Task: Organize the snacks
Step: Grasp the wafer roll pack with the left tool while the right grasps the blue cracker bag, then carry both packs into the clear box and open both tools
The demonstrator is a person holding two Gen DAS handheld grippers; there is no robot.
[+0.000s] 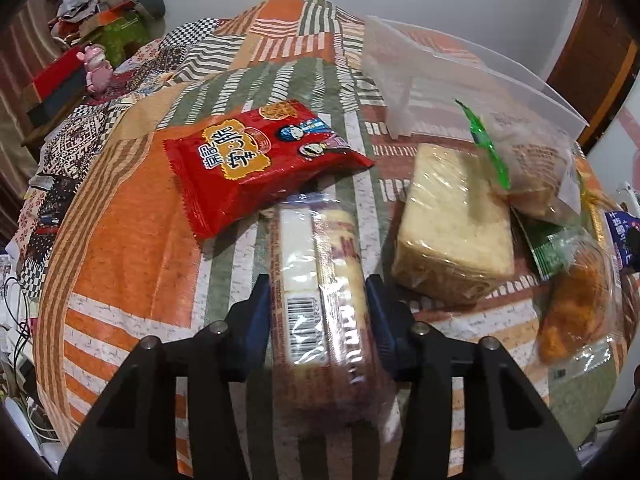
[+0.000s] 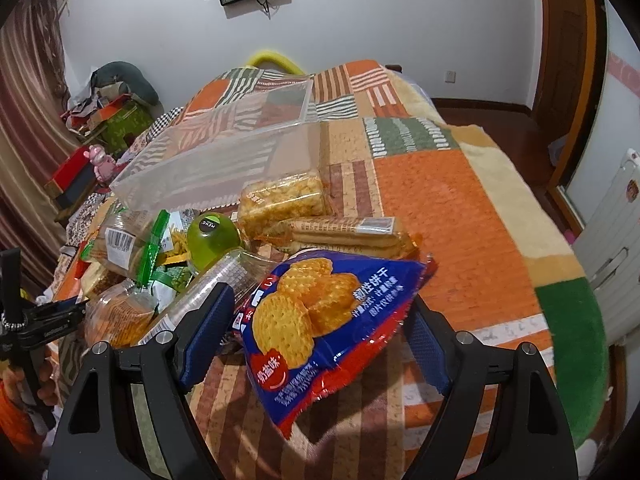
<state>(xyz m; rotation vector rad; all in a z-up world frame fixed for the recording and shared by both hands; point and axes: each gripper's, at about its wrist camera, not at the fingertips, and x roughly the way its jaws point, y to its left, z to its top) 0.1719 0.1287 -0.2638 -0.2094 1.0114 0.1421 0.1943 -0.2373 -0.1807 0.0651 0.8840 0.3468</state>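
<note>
In the left wrist view my left gripper (image 1: 318, 300) is shut on a long clear-wrapped cake pack (image 1: 320, 280), with a blue pad pressed on each side. A red snack bag (image 1: 260, 164) lies just beyond it and a wrapped cake block (image 1: 452, 224) to its right. In the right wrist view my right gripper (image 2: 320, 320) is shut on a blue biscuit bag (image 2: 320, 328), held tilted above the bedspread. A clear plastic bin (image 2: 224, 160) stands beyond the snack pile; it also shows in the left wrist view (image 1: 460, 80).
The pile in the right wrist view holds a green round cup (image 2: 212, 240), caramel-coloured cracker packs (image 2: 284, 196), a long biscuit pack (image 2: 344, 232) and clear bags with green clips (image 2: 132, 240). All lie on a patchwork bedspread (image 2: 440, 200). Clutter and curtains stand left of the bed.
</note>
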